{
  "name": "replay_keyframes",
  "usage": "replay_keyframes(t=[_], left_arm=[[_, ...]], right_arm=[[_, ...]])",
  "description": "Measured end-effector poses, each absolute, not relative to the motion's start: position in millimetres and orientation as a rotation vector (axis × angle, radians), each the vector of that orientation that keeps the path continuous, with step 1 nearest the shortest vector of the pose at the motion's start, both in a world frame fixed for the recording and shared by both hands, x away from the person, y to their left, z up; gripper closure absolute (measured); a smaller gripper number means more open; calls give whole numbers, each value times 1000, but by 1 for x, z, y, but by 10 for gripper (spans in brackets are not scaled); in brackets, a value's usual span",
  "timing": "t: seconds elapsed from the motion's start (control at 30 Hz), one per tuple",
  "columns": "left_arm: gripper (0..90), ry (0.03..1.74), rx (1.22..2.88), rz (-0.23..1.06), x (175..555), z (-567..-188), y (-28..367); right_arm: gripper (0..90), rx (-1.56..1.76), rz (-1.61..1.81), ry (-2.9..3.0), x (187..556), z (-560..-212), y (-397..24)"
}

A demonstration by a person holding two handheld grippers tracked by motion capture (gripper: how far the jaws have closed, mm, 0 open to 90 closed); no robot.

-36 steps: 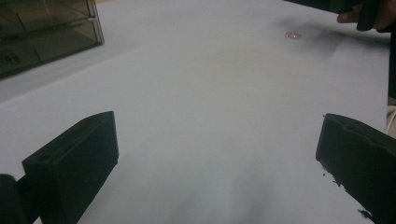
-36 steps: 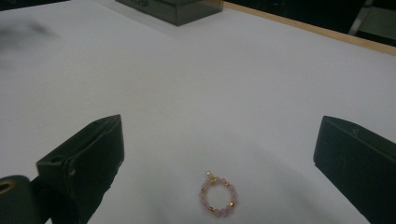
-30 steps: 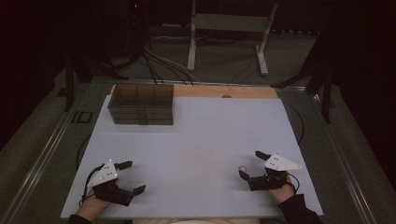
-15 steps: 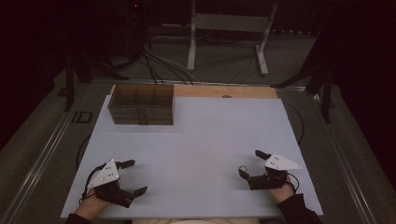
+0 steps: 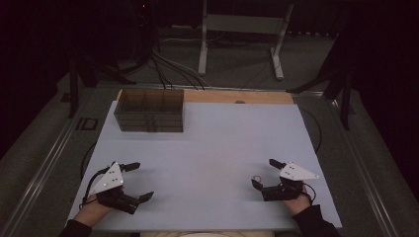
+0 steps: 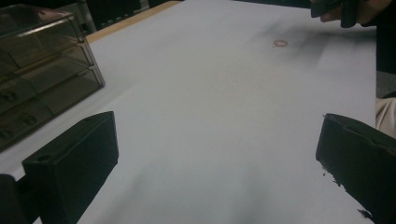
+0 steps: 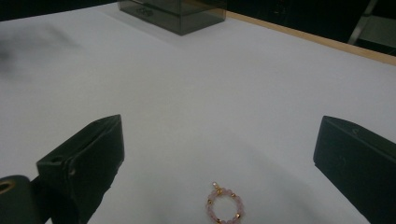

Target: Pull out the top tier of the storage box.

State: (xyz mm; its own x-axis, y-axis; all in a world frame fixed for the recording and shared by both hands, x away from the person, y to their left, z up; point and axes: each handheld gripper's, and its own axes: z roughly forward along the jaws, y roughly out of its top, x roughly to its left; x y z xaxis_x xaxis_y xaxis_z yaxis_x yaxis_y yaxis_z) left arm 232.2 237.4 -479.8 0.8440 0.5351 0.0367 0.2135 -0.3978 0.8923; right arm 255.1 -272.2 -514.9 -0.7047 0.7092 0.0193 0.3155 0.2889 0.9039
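Note:
A small ring of pink and gold beads [image 7: 224, 208] lies on the white table sheet [image 5: 222, 143]. In the right gripper view it sits low between the two wide-apart jaws. My right gripper [image 5: 263, 173] rests open near the front right edge, with the bead ring [image 5: 256, 177] just in front of its jaws and not touched. My left gripper [image 5: 140, 181] rests open near the front left edge with nothing between its fingers. From the left gripper [image 6: 217, 126] the bead ring [image 6: 280, 43] lies far off, below the other hand [image 6: 345, 9].
A smoky clear box of small drawers [image 5: 150, 111] stands at the back left of the sheet; the drawer box [image 6: 42, 70] is to the left in the left gripper view. A wooden strip [image 5: 237, 97] runs along the far edge. Stand legs and cables lie beyond the table.

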Motion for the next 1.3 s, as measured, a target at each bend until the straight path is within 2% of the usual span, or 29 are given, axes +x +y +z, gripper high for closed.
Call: replay_keyframes(t=[1.0, 1.3], left_arm=[[0, 496, 2056, 646, 270, -443, 246], [0, 461, 2114, 757, 292, -437, 243]], right_arm=[[24, 921, 1410, 2181, 255, -515, -272], [24, 925, 1419, 2180, 255, -514, -272]])
